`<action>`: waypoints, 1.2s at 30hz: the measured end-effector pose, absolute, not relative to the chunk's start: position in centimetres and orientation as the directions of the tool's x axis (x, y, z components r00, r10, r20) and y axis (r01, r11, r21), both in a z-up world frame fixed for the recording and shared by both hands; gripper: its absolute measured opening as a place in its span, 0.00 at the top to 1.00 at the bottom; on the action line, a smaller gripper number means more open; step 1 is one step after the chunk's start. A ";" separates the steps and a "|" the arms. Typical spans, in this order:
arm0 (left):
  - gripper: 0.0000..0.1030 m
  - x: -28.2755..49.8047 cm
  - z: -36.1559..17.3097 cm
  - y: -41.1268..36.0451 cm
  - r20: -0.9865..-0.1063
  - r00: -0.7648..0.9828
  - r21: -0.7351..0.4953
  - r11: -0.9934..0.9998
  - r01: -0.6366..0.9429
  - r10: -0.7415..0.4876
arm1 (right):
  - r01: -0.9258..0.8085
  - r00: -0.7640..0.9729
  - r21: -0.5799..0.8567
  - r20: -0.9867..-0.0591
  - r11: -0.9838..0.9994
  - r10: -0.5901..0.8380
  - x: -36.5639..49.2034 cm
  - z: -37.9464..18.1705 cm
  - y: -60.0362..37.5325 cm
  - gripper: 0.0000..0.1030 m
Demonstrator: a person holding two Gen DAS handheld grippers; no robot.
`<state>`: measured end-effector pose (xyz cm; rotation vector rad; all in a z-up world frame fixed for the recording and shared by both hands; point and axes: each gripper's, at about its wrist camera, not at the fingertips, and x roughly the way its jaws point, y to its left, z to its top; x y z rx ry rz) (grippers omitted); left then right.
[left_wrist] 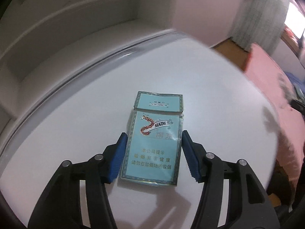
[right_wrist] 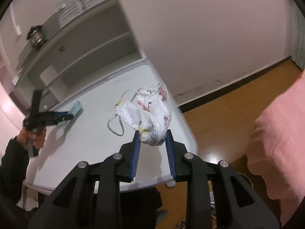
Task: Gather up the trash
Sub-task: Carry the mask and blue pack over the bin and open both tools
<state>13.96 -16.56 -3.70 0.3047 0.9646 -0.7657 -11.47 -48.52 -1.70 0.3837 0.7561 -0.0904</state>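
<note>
A light blue cigarette pack (left_wrist: 152, 143) with a red dragon lies flat on the white table (left_wrist: 219, 95). My left gripper (left_wrist: 153, 133) straddles the pack's lower half, its blue pads touching both long sides. The pack (right_wrist: 76, 107) and the left gripper (right_wrist: 64, 116) also show far left in the right wrist view. My right gripper (right_wrist: 152, 133) is shut on the lower end of a crumpled white printed face mask (right_wrist: 150, 110), whose ear loops hang toward the table.
The white table (right_wrist: 85, 143) ends just right of the mask, with a wooden floor (right_wrist: 228, 114) beyond. White shelves (right_wrist: 85, 53) stand behind the table. A pink fabric (right_wrist: 282, 143) fills the right side.
</note>
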 end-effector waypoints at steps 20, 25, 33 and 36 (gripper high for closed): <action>0.45 -10.0 -13.9 -50.1 -0.844 0.003 -0.157 0.252 0.955 -0.536 | 0.747 0.396 0.209 -0.903 0.631 -0.169 -26.7 -18.0 -64.4 0.74; 0.45 -9.3 -19.6 -52.9 -0.889 -0.049 -0.195 0.281 0.940 -0.454 | 0.765 0.353 0.213 -0.928 0.607 -0.119 -27.8 -21.6 -65.6 0.74; 0.45 -10.6 -23.5 -56.1 -0.917 -0.066 -0.196 0.300 0.934 -0.393 | 0.782 0.339 0.231 -0.937 0.579 -0.084 -29.0 -23.9 -66.8 0.74; 0.45 -10.4 -23.1 -56.7 -0.917 -0.053 -0.182 0.295 0.938 -0.396 | 0.787 0.337 0.233 -0.938 0.571 -0.082 -29.3 -24.3 -67.5 0.74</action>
